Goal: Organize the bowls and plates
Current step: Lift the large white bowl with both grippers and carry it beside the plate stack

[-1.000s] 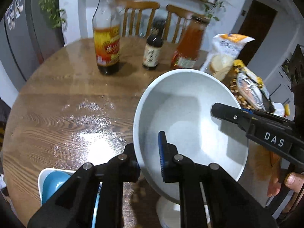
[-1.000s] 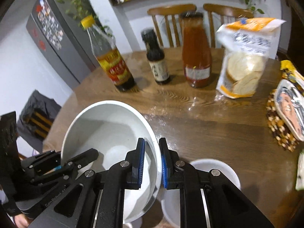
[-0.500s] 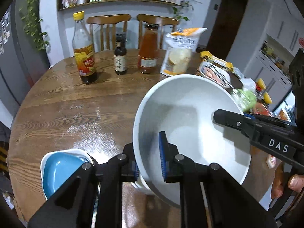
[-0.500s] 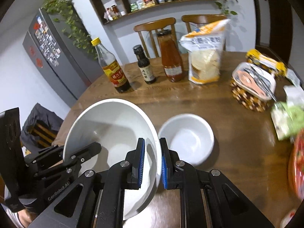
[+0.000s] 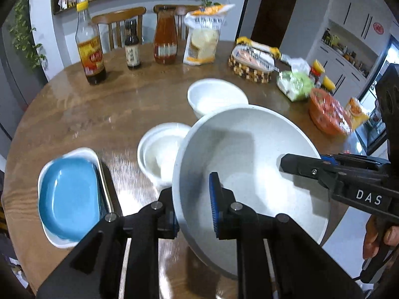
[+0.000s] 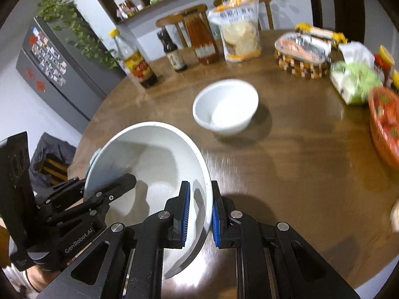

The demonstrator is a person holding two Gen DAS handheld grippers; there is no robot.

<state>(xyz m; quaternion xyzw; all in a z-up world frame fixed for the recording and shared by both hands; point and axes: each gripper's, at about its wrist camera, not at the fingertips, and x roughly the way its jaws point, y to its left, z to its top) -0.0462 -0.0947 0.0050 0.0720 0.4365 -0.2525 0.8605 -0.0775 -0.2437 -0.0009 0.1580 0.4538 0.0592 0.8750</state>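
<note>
We are pinching the big bowl point(image 5: 251, 164) rim with both tongs, left point(image 5: 194, 211) and right point(image 6: 199, 214), on opposite sides, tilted above the surface point(image 5: 99, 109). Small bowls point(image 5: 217, 97) and blue plates point(image 5: 69, 196) are resting nearby.

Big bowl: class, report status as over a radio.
Both tongs, left and right, clamped on big bowl's rim, bowl lifted and tilted. Small bowl stack just beyond it, lone bowl farther off. Nothing between.
</note>
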